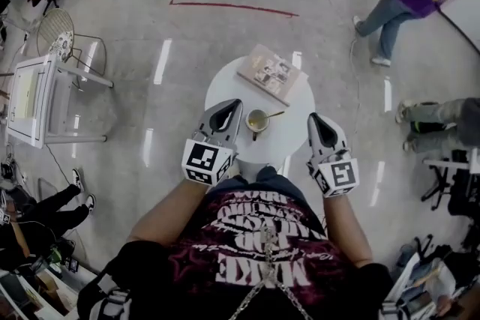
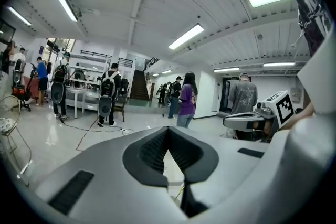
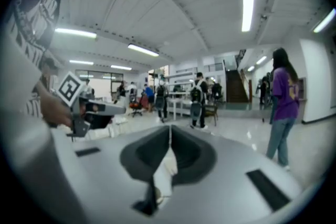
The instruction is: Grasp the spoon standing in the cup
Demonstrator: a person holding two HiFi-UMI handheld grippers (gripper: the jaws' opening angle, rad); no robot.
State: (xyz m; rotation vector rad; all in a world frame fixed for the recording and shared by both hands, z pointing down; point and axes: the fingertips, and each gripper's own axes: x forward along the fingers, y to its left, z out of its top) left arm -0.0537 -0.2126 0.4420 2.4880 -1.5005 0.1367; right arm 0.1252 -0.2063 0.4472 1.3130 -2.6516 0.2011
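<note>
A: Right gripper view, what do you see?
B: My right gripper [image 3: 169, 131] is pressed together, with nothing inside. My left gripper [image 2: 168, 131] is too.
A: And the spoon [image 1: 274, 115]?
B: It stands in the cup [image 1: 256, 121], between both grippers, on the round table [image 1: 221, 90].
</note>
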